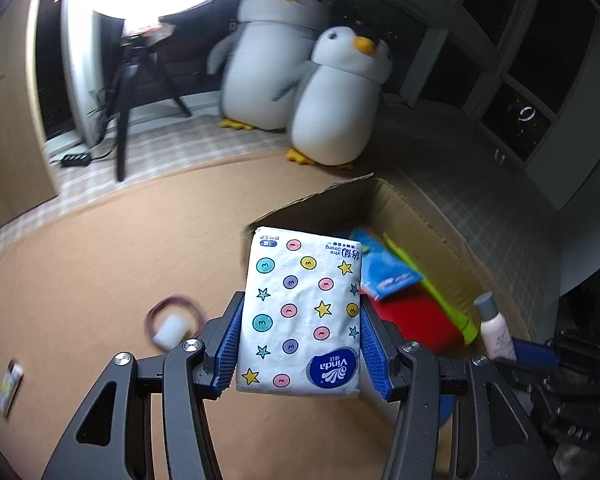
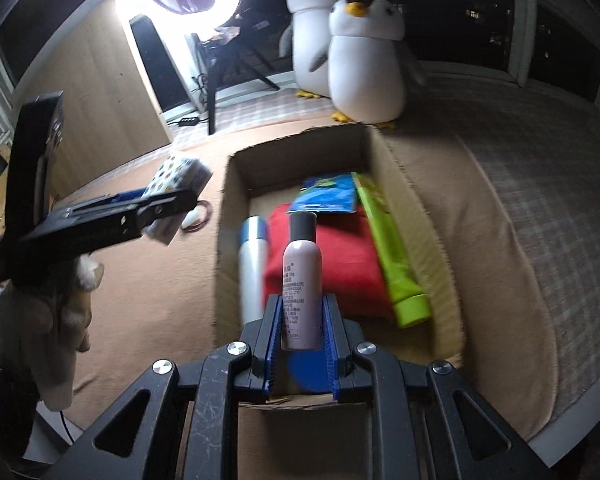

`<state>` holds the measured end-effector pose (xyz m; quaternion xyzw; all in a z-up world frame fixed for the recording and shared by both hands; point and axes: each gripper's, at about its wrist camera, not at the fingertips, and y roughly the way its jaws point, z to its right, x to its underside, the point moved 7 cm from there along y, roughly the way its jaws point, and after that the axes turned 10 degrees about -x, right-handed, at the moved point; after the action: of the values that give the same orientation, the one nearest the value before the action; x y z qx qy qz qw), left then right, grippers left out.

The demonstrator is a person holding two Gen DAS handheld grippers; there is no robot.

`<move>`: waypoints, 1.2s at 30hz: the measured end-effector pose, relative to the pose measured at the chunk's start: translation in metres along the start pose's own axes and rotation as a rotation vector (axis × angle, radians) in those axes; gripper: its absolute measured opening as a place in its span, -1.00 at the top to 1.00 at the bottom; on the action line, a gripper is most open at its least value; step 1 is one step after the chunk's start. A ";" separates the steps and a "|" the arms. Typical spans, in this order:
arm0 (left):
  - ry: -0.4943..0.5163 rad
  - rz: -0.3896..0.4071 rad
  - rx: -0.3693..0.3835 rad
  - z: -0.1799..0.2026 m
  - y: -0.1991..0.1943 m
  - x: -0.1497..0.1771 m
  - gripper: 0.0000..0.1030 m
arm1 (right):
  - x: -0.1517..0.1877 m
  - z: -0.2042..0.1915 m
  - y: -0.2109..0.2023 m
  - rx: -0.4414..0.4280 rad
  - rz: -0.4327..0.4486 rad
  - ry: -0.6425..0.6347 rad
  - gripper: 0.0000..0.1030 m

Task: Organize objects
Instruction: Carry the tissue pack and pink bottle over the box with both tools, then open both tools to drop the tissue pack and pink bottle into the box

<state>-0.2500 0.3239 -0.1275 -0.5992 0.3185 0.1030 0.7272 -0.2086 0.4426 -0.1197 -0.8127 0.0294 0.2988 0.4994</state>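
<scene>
My left gripper is shut on a white tissue pack printed with coloured dots and stars, held above the brown surface just left of the cardboard box. The same tissue pack and left gripper show at the left of the right wrist view. My right gripper is shut on a pale pink bottle with a dark cap, upright over the near end of the cardboard box. That pink bottle also appears at the right of the left wrist view.
Inside the box lie a red cloth, a green tube, a blue packet and a silver bottle. A hair band with a white cap and a small card lie on the brown surface. Two plush penguins and a ring light stand are behind.
</scene>
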 end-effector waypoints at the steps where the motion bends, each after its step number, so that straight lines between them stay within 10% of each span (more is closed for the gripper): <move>1: 0.006 -0.001 0.000 0.005 0.004 -0.003 -0.10 | -0.001 0.004 0.001 0.000 -0.001 0.002 0.66; 10: 0.041 -0.020 0.018 0.038 0.034 -0.019 -0.10 | -0.002 0.021 0.004 0.003 -0.004 0.008 0.65; 13: 0.042 -0.022 0.029 0.041 0.036 -0.021 -0.46 | -0.004 0.023 0.001 -0.002 0.015 0.004 0.59; 15: 0.036 -0.007 0.028 0.040 0.033 -0.022 -0.59 | -0.005 0.025 -0.002 0.004 0.029 0.014 -0.05; 17: 0.036 -0.003 0.018 0.037 0.031 -0.023 -0.59 | -0.006 0.024 -0.007 0.006 0.052 0.017 -0.19; 36: -0.053 -0.005 -0.059 -0.065 -0.021 0.025 -0.59 | 0.003 -0.012 0.004 -0.063 0.045 0.066 -0.19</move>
<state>-0.2416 0.2518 -0.1303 -0.6183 0.2945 0.1264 0.7176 -0.2018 0.4313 -0.1200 -0.8366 0.0549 0.2838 0.4654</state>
